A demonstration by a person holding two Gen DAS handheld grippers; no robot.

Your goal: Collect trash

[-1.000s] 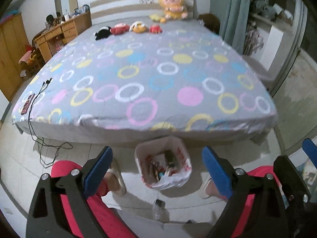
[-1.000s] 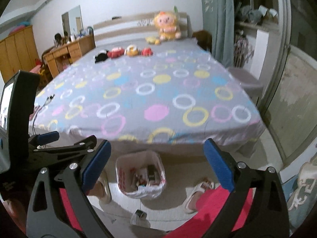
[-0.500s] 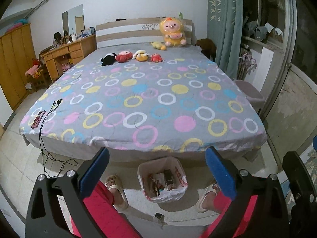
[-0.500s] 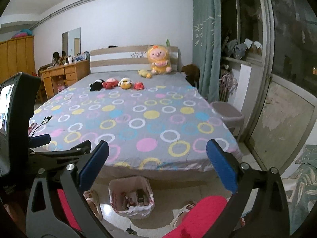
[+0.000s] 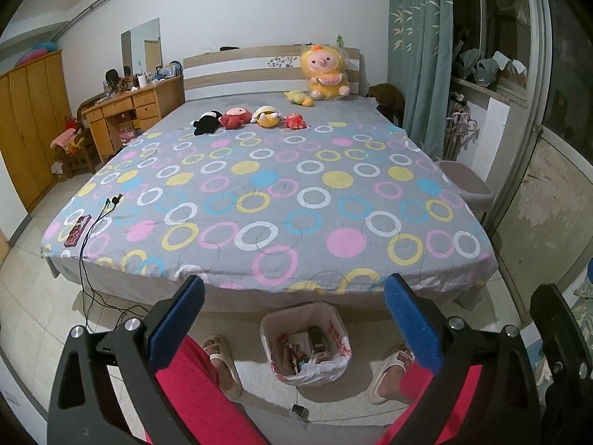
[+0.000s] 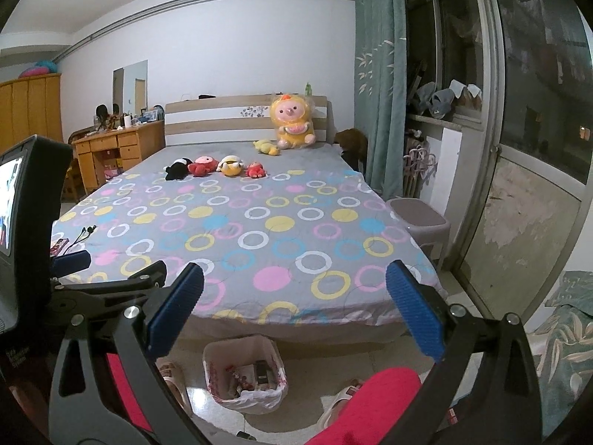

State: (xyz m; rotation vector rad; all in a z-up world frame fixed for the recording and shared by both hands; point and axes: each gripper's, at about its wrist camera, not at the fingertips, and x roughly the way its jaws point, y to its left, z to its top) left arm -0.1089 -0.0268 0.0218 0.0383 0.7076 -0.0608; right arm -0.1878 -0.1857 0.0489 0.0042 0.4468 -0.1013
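A small bin lined with a white bag (image 5: 305, 345) stands on the floor at the foot of the bed, holding several wrappers and a dark packet. It also shows in the right wrist view (image 6: 244, 372). My left gripper (image 5: 292, 319) is open and empty, held high above the bin. My right gripper (image 6: 294, 304) is open and empty, to the right of the left gripper (image 6: 70, 263), which shows at the left edge. A small dark object (image 5: 299, 410) lies on the floor just in front of the bin.
A bed with a grey ringed sheet (image 5: 267, 193) fills the middle, with plush toys (image 5: 248, 116) near the headboard and a phone with cable (image 5: 78, 230) at its left corner. A grey stool (image 6: 418, 218) stands right of the bed. The person's red-trousered legs and slippers (image 5: 389, 367) flank the bin.
Both grippers have risen and tilted up, so the bin sits lower and smaller in view and more of the room shows. Both stay open and empty.
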